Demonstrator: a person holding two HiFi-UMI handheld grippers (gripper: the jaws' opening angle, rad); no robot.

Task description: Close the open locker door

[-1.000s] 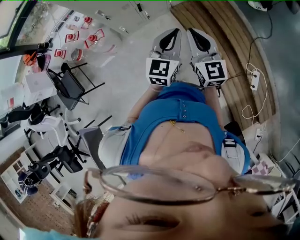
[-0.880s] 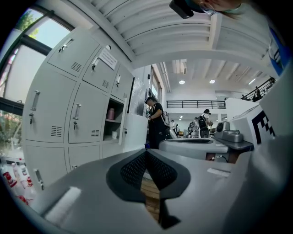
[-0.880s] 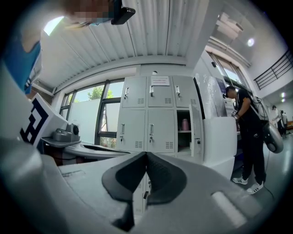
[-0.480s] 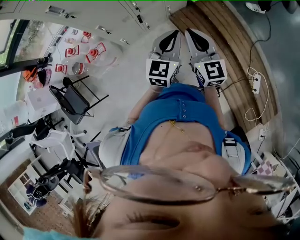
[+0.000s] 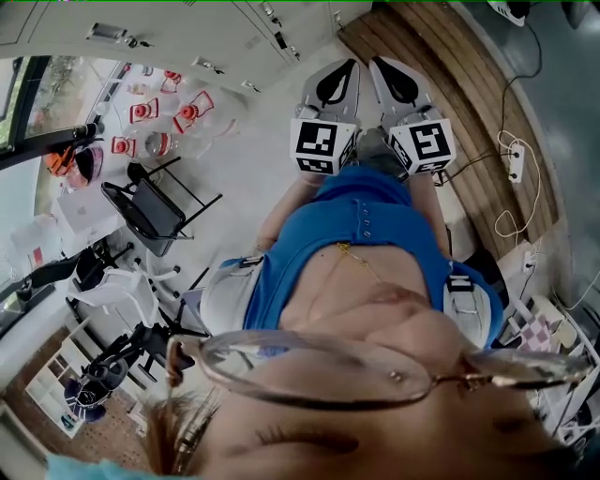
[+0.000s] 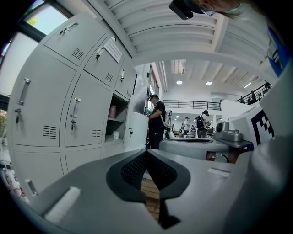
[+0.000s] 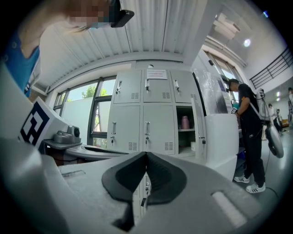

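Observation:
The grey lockers (image 7: pixel 146 119) stand ahead. One compartment is open, with a pink bottle (image 7: pixel 185 122) on its shelf, and its door (image 7: pixel 219 139) swings out to the right of it. In the left gripper view the same open door (image 6: pixel 135 130) and bottle (image 6: pixel 112 111) lie left of centre. My left gripper (image 6: pixel 146 152) and right gripper (image 7: pixel 146 154) are held side by side, pointing about level at the lockers from a distance. Both are shut with nothing between the pads. In the head view the left gripper (image 5: pixel 351 64) and right gripper (image 5: pixel 379 62) sit just below the lockers (image 5: pixel 234 23).
A person in black (image 7: pixel 249 132) stands right beside the open door. More people (image 6: pixel 201 125) are further back in the hall. A wooden strip (image 5: pixel 450 75) runs along the floor on the right, with cables (image 5: pixel 511 187) next to it. Chairs (image 5: pixel 150 211) stand to the left.
Both grippers have moved forward toward the lockers, still side by side and shut. In the head view the chairs and floor have slid down and back.

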